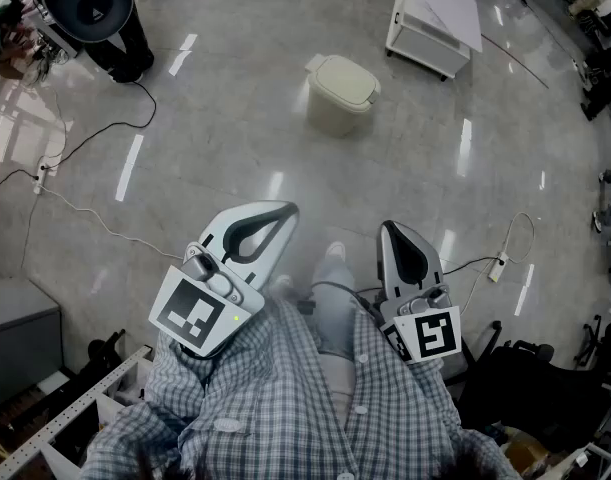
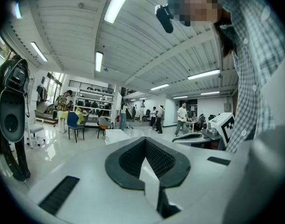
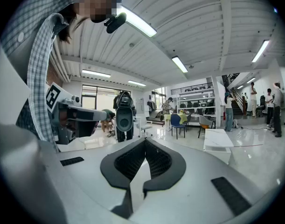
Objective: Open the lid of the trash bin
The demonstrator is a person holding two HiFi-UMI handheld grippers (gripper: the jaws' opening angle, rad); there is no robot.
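Observation:
The trash bin (image 1: pixel 340 93) is a small cream bin that stands on the glossy floor far ahead of me, with its lid down. My left gripper (image 1: pixel 288 209) is held at waist height and points toward the bin, jaws together with nothing between them. My right gripper (image 1: pixel 388 227) is held beside it, also shut and empty. Both are well short of the bin. In the left gripper view the jaw tips (image 2: pixel 145 139) meet. The right gripper view shows the same at its tips (image 3: pixel 144 140). The bin is not in either gripper view.
A low white table (image 1: pixel 435 13) stands just right of the bin. A black stand (image 1: pixel 95 8) is at the far left, with cables (image 1: pixel 95 218) trailing over the floor. A power strip (image 1: pixel 498 266) lies at the right, a grey cabinet (image 1: pixel 15 338) at the near left. People stand far off (image 2: pixel 182 118).

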